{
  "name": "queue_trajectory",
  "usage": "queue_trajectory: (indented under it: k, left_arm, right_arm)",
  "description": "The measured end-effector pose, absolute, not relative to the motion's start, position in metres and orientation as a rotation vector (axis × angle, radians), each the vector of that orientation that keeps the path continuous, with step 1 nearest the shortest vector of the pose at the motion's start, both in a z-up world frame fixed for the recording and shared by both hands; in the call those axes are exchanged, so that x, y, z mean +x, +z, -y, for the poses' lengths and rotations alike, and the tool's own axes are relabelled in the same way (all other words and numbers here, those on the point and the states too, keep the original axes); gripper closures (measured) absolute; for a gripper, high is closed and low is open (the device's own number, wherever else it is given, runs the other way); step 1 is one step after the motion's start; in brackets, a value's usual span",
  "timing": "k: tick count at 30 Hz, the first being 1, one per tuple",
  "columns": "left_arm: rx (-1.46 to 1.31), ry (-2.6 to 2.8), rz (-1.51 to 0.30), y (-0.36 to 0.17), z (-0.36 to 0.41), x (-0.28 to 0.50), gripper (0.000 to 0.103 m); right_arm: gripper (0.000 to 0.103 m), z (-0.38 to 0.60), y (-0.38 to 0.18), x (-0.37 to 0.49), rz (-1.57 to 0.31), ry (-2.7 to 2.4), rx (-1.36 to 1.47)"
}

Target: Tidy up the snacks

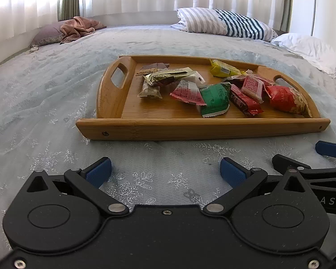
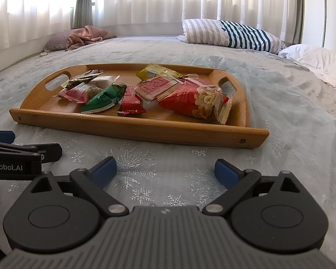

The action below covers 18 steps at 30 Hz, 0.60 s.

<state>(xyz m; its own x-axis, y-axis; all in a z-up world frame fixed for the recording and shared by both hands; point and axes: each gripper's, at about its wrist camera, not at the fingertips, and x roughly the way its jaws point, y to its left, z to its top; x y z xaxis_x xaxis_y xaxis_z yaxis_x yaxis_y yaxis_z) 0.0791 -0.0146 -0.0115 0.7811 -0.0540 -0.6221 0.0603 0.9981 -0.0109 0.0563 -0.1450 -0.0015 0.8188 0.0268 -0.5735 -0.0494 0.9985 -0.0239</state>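
Note:
A bamboo tray (image 1: 190, 129) with cut-out handles lies on the bed and holds several wrapped snacks: a green packet (image 1: 214, 99), a red nut bag (image 1: 285, 98), a yellow packet (image 1: 222, 68), red bars, a gold-wrapped bar (image 1: 168, 76). The tray also shows in the right wrist view (image 2: 134, 126), with the green packet (image 2: 104, 99) and the nut bag (image 2: 194, 100). My left gripper (image 1: 165, 171) is open and empty, just short of the tray's near rim. My right gripper (image 2: 165, 170) is open and empty, also short of the rim, beside the left one.
The bed has a pale blue snowflake cover (image 1: 56, 103). A striped pillow (image 1: 226, 22) and a white pillow (image 1: 311, 49) lie at the back right. A pink cloth on a mauve cushion (image 1: 78, 28) lies at the back left. Curtains hang behind.

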Motion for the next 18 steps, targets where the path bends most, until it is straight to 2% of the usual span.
queue_trajectory:
  k: [18]
  left_arm:
    - [0.004, -0.060, -0.667, -0.0137, 0.0147, 0.0783, 0.000]
  right_arm:
    - [0.003, 0.1442, -0.0020, 0.0561, -0.611, 0.044, -0.038]
